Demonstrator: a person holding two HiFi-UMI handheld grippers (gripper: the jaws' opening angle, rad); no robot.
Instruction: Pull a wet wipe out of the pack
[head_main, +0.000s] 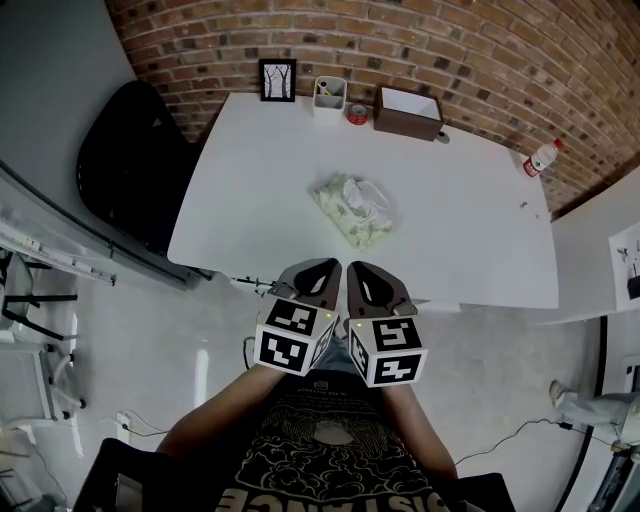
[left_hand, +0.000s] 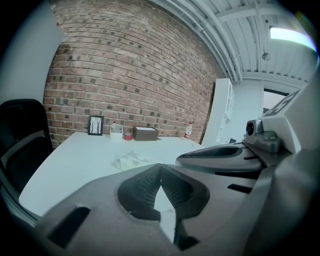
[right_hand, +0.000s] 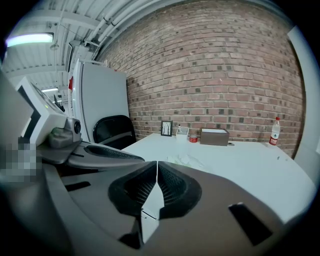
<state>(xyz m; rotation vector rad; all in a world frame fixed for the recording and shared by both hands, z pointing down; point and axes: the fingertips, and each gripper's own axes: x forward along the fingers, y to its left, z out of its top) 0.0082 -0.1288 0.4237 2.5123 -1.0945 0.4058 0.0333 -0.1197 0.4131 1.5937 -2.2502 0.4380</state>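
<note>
Big white table (head_main: 480, 240) against the brick wall, black chair (head_main: 130, 160) off to its left. Left gripper (head_main: 320, 270) and right gripper (head_main: 362, 272) sit side by side at the near edge, both with jaws closed on nothing. The wet wipe pack (head_main: 353, 208) lies mid-table, well clear of both. Brown box (head_main: 408, 112), little picture frame (head_main: 277, 80) and bottle (head_main: 541, 158) are along the back.

Table (head_main: 480, 230): plain white.
Wet wipe pack (head_main: 353, 210): pale, whitish with a green tinge.
Wall (head_main: 450, 50): red-brown brick, pale mortar lines.
Frame (head_main: 277, 80): black, around a white picture with dark tree shapes.
Box (head_main: 407, 112): brown outside, white inside.
Bottle (head_main: 541, 157): clear, red cap and label.
Chair (head_main: 130, 160): black.
Left gripper (head_main: 325, 270) and right gripper (head_main: 362, 272): grey, cubes with black-and-white square markers.
</note>
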